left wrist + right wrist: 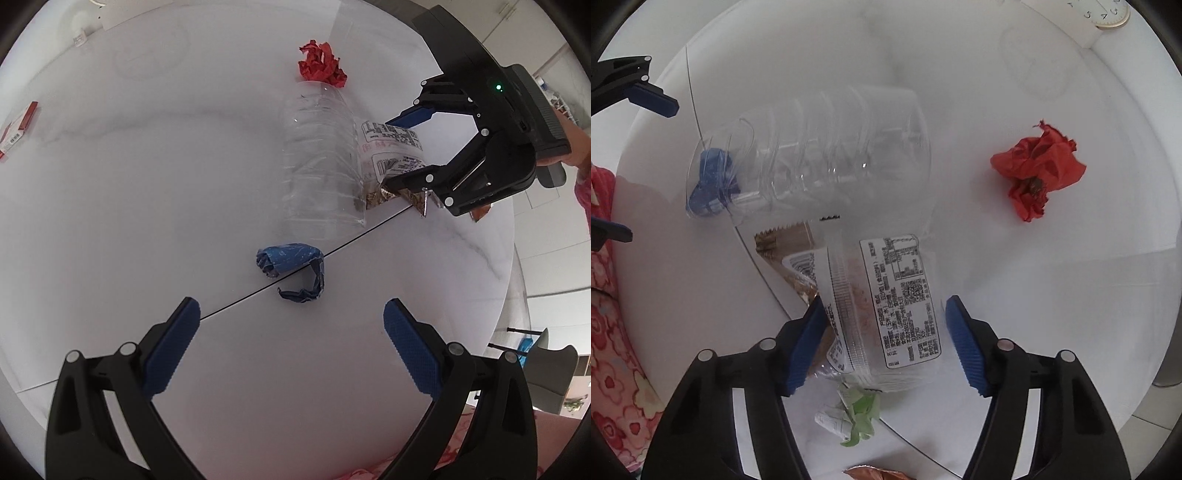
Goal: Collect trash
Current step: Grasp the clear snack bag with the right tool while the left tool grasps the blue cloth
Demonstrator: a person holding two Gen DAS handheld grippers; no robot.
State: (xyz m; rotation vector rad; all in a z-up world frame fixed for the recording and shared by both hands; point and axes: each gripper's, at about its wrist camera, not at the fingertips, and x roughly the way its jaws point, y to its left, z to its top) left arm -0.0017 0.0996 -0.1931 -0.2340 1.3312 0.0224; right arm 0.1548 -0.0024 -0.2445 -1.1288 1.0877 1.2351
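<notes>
Right gripper [884, 341]: jaws spread wide, astride the clear printed wrapper [886, 306], nothing clamped. The left pad [807, 343] sits on or just at the wrapper's brown edge; I cannot tell if it presses down.
Left gripper [291, 345]: also wide open and empty, poised over the white marble table [110, 206] with the blue crumpled wrapper [291, 264] just ahead of its fingertips.
Wrapper: flat on the table, thin and glossy, its far end tucked against the side of the clear plastic bottle [820, 155].
Risk one: closing on a flat film may only skate the pads over it, so the jaws meet on air. The cause would be no raised fold between them.
Risk two: dragging the wrapper may nudge the bottle, which lies on its side and looks light. It could roll toward the table edge.
Green paper scrap [858, 419]: sits just under the wrapper's near end; a scooping close could catch it too, or flick it away.
Red crumpled paper [1038, 170]: well apart on the right, safe from this move.
Blue wrapper risk: it straddles the dark seam [240, 301] in the tabletop, and a fingertip coming in low could snag there.
Copper foil piece [875, 473]: at the frame bottom, beneath the right gripper, easy to overlook.
</notes>
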